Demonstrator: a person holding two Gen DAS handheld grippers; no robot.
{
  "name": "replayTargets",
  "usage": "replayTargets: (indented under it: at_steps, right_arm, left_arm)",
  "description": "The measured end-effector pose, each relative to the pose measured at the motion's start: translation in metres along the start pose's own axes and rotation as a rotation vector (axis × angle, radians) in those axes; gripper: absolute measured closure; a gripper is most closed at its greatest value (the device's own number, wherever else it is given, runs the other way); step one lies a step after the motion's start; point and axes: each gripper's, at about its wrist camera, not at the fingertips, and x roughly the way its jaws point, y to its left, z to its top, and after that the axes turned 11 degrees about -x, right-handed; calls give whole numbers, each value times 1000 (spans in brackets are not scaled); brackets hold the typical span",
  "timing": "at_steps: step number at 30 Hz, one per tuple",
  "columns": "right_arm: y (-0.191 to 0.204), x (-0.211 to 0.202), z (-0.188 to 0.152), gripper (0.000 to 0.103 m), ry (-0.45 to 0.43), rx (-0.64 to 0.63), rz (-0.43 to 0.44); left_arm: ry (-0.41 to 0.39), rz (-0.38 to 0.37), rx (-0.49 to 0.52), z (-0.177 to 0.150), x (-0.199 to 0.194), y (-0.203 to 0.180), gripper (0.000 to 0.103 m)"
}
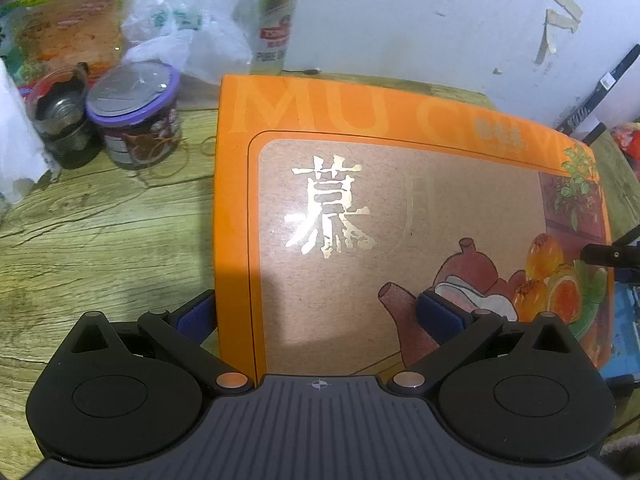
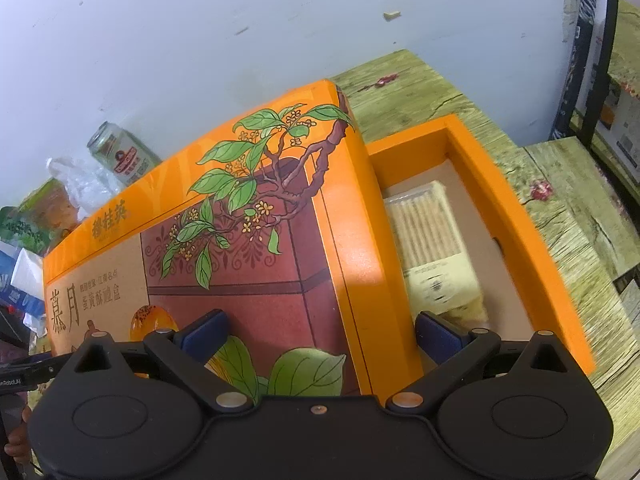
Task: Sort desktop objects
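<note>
left tool [image 1: 318, 314]: spread wide, straddling lid [image 1: 400, 208] edge | right tool [image 2: 320, 332]: spread wide over lid's other edge | box [image 2: 532, 224]: half uncovered, packet [image 2: 432, 240] inside | surface [image 1: 100, 220]: can [image 1: 272, 20], jar [image 1: 134, 114]

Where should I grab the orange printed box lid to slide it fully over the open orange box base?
Probably grip the orange printed box lid by its two opposite side edges, one hand-held gripper per side, coming in from the near edge. It is wide, flat and rigid, and lies offset, leaving the orange box base partly uncovered on the right.
</note>
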Motion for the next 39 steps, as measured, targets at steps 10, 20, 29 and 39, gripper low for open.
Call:
replayTargets:
  at_steps: [10, 20, 29, 39]
  right_arm:
    - [-32, -5, 5, 2, -3, -12, -2]
    - [-62, -7, 8, 2, 9, -41, 3]
    - [-82, -5, 11, 2, 16, -48, 10]
    - [-94, 4, 16, 2, 52, -39, 7]
  left_arm:
    - [-1, -4, -14, -9, 14, -29, 0]
    - [-11, 2, -44, -28, 25, -53, 0]
    - [-7, 5, -65, -35, 36, -66, 0]
    - [-3, 17, -72, -33, 49, -72, 0]
